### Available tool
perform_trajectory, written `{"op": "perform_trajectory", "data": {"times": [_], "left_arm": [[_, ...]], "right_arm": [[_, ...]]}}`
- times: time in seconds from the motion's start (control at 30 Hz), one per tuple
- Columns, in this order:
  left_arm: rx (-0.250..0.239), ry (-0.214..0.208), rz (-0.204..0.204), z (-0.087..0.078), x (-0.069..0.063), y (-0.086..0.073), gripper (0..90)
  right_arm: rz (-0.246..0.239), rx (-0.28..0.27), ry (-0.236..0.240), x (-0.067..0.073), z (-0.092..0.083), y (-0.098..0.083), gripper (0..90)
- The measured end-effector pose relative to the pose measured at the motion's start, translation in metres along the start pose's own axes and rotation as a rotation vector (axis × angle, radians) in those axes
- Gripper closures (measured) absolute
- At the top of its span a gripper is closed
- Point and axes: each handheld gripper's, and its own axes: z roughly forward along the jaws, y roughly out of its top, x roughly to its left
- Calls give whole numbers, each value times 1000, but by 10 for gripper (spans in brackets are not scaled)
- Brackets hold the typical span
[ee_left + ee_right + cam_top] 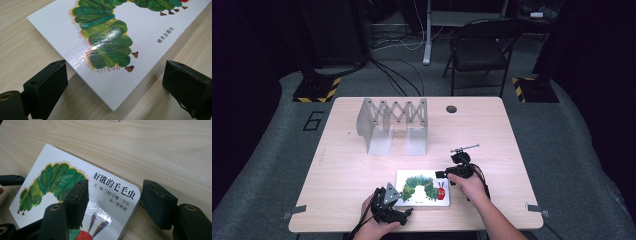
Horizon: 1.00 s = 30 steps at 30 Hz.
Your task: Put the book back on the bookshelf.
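I am lining up both tools on the book (423,188), which lies flat on the table (342,165) in front of the metal rack (393,125); my judgement is that the grasp comes next, so each pair of jaws must close on an edge without sliding the book. My left gripper (115,82) is spread wide and released around the book's near corner, touching nothing, while my right gripper (115,202) stands unclenched astride the corner nearest the rack, one jaw over the cover and one beside it.
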Motion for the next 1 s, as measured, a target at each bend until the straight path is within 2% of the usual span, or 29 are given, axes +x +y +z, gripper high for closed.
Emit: {"op": "perform_trajectory", "data": {"times": [0.17, 0.3, 0.43, 0.5, 0.67, 0.97, 1.0], "left_arm": [[-2, 6, -2, 1, -1, 0, 48], [-3, 9, -3, 1, -1, 0, 47], [-3, 9, -3, 1, -1, 0, 46], [-3, 9, -3, 1, -1, 0, 46], [-5, 3, -1, 2, -1, 0, 32], [6, -1, -3, 2, 0, 1, 22], [-1, 11, -3, 2, -1, 0, 19]], "right_arm": [[-2, -23, 2, 3, -4, 0, 393], [1, -18, 0, 4, -5, 1, 395], [-34, -17, -16, 5, -5, 1, 399], [-36, -6, -23, 7, -5, 1, 399], [-50, -18, -26, 7, -6, 1, 400], [-39, -29, -8, 8, -10, 1, 401], [-36, -30, -6, 9, -11, 2, 402]]}}
